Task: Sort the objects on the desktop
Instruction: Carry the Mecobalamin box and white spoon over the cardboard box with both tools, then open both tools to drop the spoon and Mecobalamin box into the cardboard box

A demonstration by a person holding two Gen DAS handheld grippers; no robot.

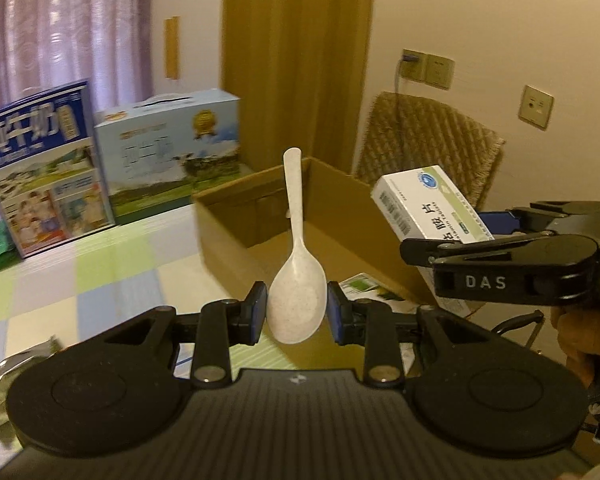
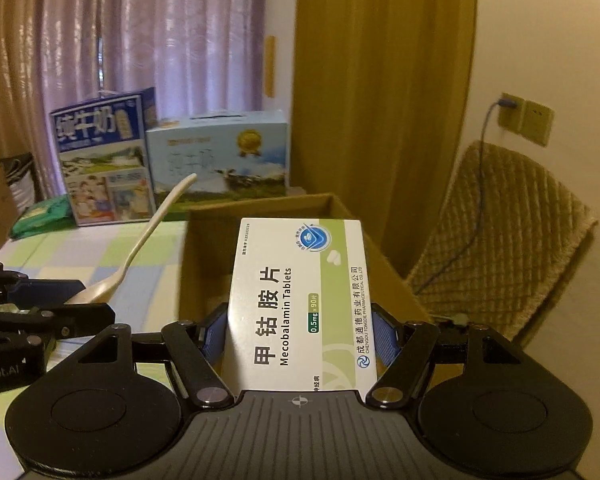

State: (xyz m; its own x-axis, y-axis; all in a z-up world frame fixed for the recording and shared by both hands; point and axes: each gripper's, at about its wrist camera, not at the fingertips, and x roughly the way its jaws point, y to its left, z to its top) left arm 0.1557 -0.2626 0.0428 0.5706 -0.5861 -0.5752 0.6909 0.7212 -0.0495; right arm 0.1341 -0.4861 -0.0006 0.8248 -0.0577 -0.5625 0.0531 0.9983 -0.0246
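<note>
Over cardboard box, left gripper clamping spoon, right gripper clamping tablet box

Speckled off-white plastic spoon held by its bowl, handle pointing up and away over the open brown cardboard box. White-green Mecobalamin tablet box held label-up, above the same box's near edge.

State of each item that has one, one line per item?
Left gripper: shut on spoon.
Spoon: held by its bowl, handle pointing up.
Right gripper: shut on tablet box.
Tablet box: closed, held above the cardboard box.
Cardboard box: open at top.
</note>
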